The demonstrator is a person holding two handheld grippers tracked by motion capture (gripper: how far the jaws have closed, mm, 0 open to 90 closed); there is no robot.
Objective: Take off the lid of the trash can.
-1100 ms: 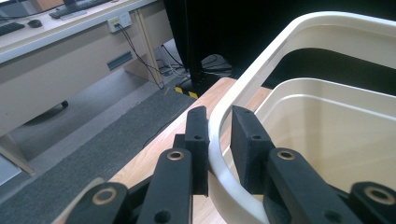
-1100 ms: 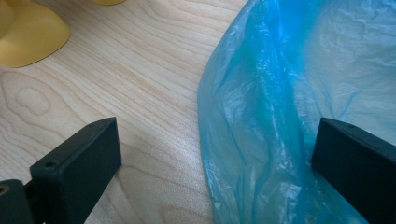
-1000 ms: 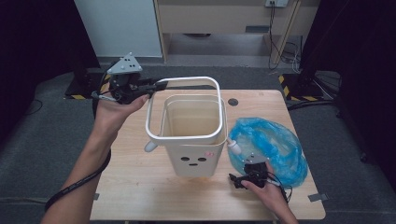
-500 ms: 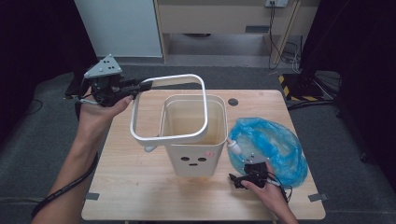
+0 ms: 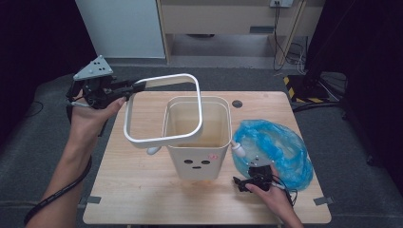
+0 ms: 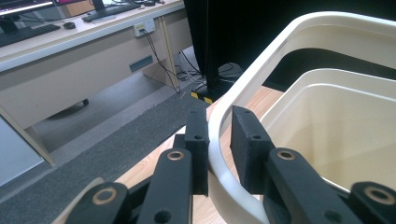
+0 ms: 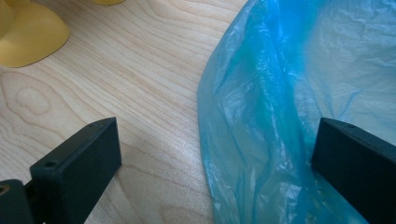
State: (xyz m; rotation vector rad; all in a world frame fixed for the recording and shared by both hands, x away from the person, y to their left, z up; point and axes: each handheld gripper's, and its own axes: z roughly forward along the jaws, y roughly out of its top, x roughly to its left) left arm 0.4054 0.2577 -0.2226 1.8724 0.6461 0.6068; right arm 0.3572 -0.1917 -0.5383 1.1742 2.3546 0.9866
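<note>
The left gripper (image 5: 124, 89) has its fingers (image 6: 198, 140) clamped on the far-left edge of a white ring (image 5: 164, 110), held tilted in the air above the left half of a cream bin (image 5: 198, 137) at the middle of the desk (image 5: 138, 190). The grip is a pinch on one thin, curved edge, so the ring could twist or slip out, judging by how much of it hangs beyond the fingers. Its low near side sits close to the bin's rim; a snag there could tip the bin.

The right gripper (image 5: 249, 179) rests on the desk near the right corner, fingers (image 7: 77, 163) wide apart, one on bare wood and one over the edge of a blue bag (image 5: 271, 145) lying just right of the bin. Closing there may catch only a loose fold, and the thin film could slide or tear.

The desk is pale wood, with a dark grommet (image 5: 237, 103) at its far side. It stands on grey carpet, with dark curtains at both sides, cables and a wooden cabinet beyond.
</note>
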